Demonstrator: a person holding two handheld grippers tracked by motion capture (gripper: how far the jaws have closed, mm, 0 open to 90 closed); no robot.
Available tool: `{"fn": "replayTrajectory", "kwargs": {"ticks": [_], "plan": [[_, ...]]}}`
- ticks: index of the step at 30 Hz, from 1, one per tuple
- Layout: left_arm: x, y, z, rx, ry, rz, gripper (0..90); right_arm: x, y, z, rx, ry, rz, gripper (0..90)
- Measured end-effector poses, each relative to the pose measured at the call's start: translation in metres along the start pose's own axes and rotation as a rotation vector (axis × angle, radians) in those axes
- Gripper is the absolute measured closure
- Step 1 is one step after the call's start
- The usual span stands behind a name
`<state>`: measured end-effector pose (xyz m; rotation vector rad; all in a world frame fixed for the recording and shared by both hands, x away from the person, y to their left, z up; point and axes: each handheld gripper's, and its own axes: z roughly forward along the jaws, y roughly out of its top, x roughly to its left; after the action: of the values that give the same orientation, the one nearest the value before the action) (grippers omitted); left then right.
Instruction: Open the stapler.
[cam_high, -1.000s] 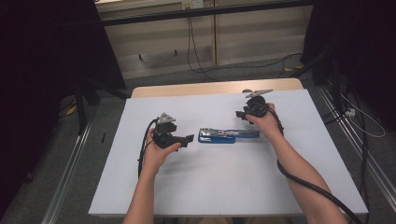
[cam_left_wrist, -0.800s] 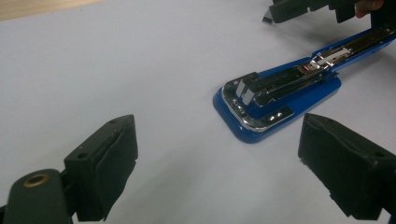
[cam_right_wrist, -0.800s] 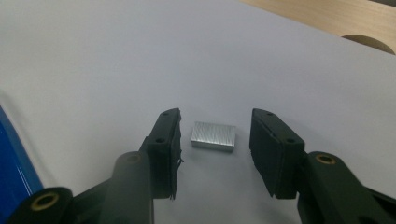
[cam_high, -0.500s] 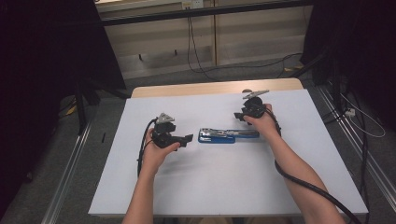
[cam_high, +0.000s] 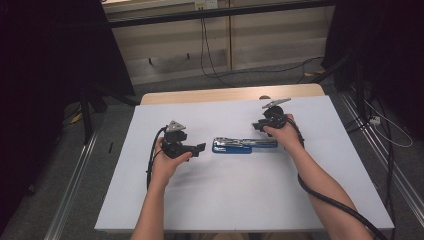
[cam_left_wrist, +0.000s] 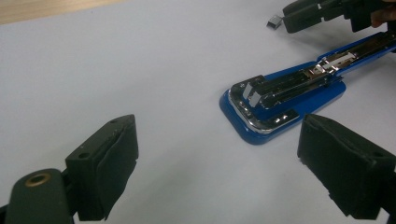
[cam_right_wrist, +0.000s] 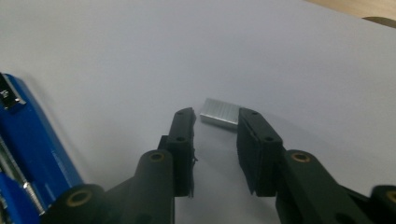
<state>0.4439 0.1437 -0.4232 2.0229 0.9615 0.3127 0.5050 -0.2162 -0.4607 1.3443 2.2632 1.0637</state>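
One small block of staples lies on the white table directly in front of the right gripper, at the tips of its two jaws and a little beyond them. The long side of the block runs across the gap between the jaws, not along it. These jaws have just been closing and now stand narrow; the pads do not yet press on the block, which sits at their very ends rather than between them. It seems the next move needs a short push forward so that the pads come on both ends of the block.

The blue stapler lies opened flat, with its long axis across the table, between the two hands. Its broad base end points to the left gripper, whose jaws stand wide apart and hold nothing, near the stapler but not touching it. The right hand is clearly the nearer one to the staples.

No brand, label or writing can be read on the stapler or the staples.
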Motion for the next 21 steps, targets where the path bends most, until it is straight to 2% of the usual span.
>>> {"fn": "replayTrajectory", "kwargs": {"ticks": [3,5,8,10,16,18,19,21], "plan": [[0.0005,-0.0004,0.0001,0.003,0.0,-0.005,12.7,0.0017,-0.0016,-0.0002,0.007,0.013,-0.025,73.7],[0.001,-0.0005,0.0,0.005,0.001,-0.004,12.7,0.0024,-0.0021,0.0011,0.007,-0.01,-0.05,69.3],[0.0015,-0.0006,0.0,0.002,0.005,-0.006,12.7,-0.0014,-0.0009,0.0015,-0.014,-0.013,-0.014,66.2],[0.0017,-0.0008,0.0006,0.003,0.0,-0.012,12.7,-0.0035,0.0013,0.0019,-0.018,-0.026,-0.021,63.4],[0.0021,-0.0009,0.0012,0.01,0.0,-0.013,12.7,-0.0066,0.0051,0.0042,-0.007,-0.021,-0.006,65.8],[0.0018,-0.0009,0.001,0.005,-0.002,-0.022,12.9,-0.005,0.0047,0.0047,-0.003,-0.006,-0.006,68.7],[0.0027,-0.0006,0.0005,0.005,0.002,-0.013,12.9,-0.0038,0.0044,0.005,-0.002,-0.003,-0.014,69.6],[0.0025,-0.0007,0.0006,-0.003,0.0,-0.023,12.9,-0.0012,0.0037,0.0047,0.006,0.001,-0.027,72.7]]}}
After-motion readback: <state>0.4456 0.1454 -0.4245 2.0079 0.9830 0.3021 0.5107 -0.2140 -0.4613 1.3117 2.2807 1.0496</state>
